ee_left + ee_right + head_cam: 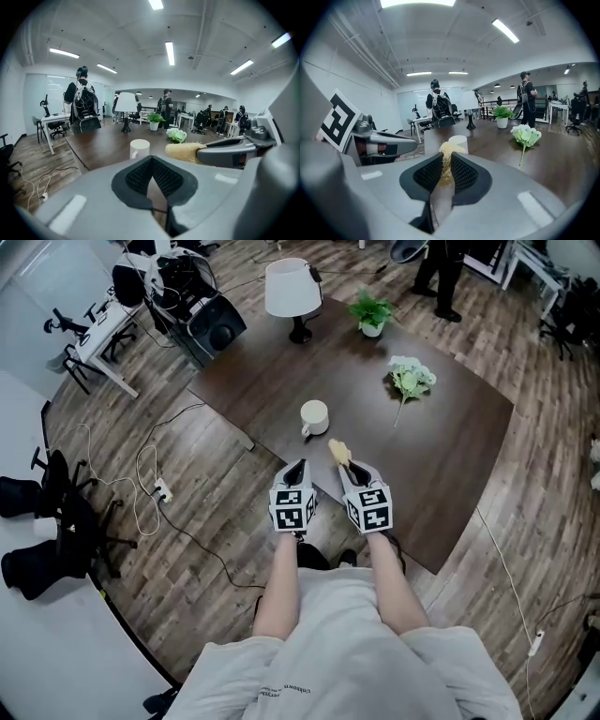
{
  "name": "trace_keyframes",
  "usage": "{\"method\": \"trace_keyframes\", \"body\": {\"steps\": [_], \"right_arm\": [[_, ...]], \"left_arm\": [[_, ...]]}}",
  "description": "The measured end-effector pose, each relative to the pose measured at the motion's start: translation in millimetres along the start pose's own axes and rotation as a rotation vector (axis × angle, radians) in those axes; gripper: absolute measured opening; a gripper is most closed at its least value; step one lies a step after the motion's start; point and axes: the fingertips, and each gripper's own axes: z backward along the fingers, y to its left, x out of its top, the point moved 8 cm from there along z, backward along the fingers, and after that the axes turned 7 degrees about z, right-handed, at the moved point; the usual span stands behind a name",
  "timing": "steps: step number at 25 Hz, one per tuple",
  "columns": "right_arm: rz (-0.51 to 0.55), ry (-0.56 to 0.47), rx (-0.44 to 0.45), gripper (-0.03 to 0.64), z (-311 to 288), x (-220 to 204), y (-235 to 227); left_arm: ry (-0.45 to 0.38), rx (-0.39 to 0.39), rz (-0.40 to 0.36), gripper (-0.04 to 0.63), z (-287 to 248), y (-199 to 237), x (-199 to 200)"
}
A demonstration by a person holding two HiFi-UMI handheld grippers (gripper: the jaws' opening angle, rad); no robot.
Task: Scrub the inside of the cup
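Far to the left, black chairs (42, 521) stand on the wood floor (187, 549). A thin cord (141, 484) lies there in loops. A big dark counter (450, 456) fills the middle. At its back stands a white lamp (292, 292).

The left gripper (299, 467) is held at the near edge of the counter. In the left gripper view, the left gripper (151, 164) has its two jaws pressed together at the tips. Nothing is between them.

The white cup (314, 415) stands upright on the counter, a little ahead of both grippers. It touches neither one. Its open top faces up and its handle points back toward the person. The same cup (139, 148) shows just past the left jaws in that gripper's view.

The right gripper (345, 468) is just beside the left one. In the right gripper view, the right gripper (446, 161) has its jaws closed tight on a yellow, scratchy scrubber (446, 150). The scrubber (339, 451) sticks out in front of the jaws. Its end is near the cup, on the cup's right side, but apart from it.

Farther back and to the right is a small green plant (371, 312) in a white pot. To the right of that, a bunch of pale flowers (410, 381) lies flat on the counter.
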Motion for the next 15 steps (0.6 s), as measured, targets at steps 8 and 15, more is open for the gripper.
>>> {"method": "trace_keyframes", "body": {"steps": [8, 15], "right_arm": [[0.009, -0.02, 0.023, 0.074, 12, -9, 4], [0.014, -0.027, 0.026, 0.074, 21, -11, 6]], "left_arm": [[-0.016, 0.012, 0.007, 0.0, 13, -8, -9], [-0.017, 0.0, -0.011, 0.0, 19, -17, -10]]}}
